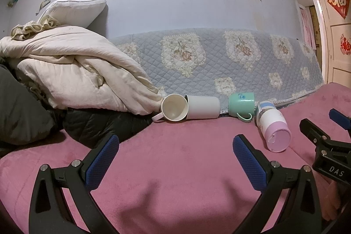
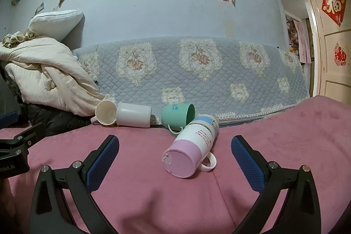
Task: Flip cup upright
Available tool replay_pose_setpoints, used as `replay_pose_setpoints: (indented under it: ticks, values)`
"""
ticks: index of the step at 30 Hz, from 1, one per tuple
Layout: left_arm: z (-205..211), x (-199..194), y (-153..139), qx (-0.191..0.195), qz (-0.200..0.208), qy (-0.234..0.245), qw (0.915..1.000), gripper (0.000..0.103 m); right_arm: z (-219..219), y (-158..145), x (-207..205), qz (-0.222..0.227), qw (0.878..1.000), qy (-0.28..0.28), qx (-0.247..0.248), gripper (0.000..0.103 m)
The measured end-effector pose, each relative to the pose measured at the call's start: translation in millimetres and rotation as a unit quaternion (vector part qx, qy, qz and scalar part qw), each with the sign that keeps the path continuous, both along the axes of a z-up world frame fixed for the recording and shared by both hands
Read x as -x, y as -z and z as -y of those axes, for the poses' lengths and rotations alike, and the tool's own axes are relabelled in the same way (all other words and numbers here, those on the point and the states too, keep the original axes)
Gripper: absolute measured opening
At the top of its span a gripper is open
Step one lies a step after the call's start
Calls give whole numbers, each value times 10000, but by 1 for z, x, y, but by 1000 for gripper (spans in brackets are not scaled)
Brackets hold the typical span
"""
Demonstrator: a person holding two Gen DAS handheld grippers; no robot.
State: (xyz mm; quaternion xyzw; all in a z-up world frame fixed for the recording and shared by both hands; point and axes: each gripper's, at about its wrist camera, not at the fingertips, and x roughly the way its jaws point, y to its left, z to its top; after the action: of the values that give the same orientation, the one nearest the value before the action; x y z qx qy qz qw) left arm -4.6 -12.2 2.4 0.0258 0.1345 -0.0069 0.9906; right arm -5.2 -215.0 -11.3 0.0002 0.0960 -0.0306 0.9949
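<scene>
Several cups lie on their sides on a pink blanket (image 1: 175, 157). A white handled mug (image 1: 174, 107) faces me with its mouth, beside a plain white tumbler (image 1: 203, 107). A teal mug (image 1: 241, 105) lies to the right of them. A white mug with a pink base (image 1: 274, 128) lies nearest, bottom toward me; in the right wrist view this mug (image 2: 190, 148) lies between my fingers and just ahead of them. The other cups show there too: white mug (image 2: 106, 112), tumbler (image 2: 133, 115), teal mug (image 2: 177, 114). My left gripper (image 1: 175, 146) is open and empty. My right gripper (image 2: 175, 146) is open, also visible at the left wrist view's right edge (image 1: 324, 131).
A cream quilt (image 1: 72, 76) and a dark jacket (image 1: 98, 126) are heaped at the left. A blue quilted cover (image 1: 219, 63) runs along the wall behind the cups. A door (image 1: 337, 36) stands at the far right.
</scene>
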Motion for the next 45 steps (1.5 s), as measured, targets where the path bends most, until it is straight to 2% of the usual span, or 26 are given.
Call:
replay_pose_setpoints:
  ticks: [45]
  values:
    - [0,-1,2,-41,-44,1,10000,103,5,5,-4,-163,9998,-76,-70,103]
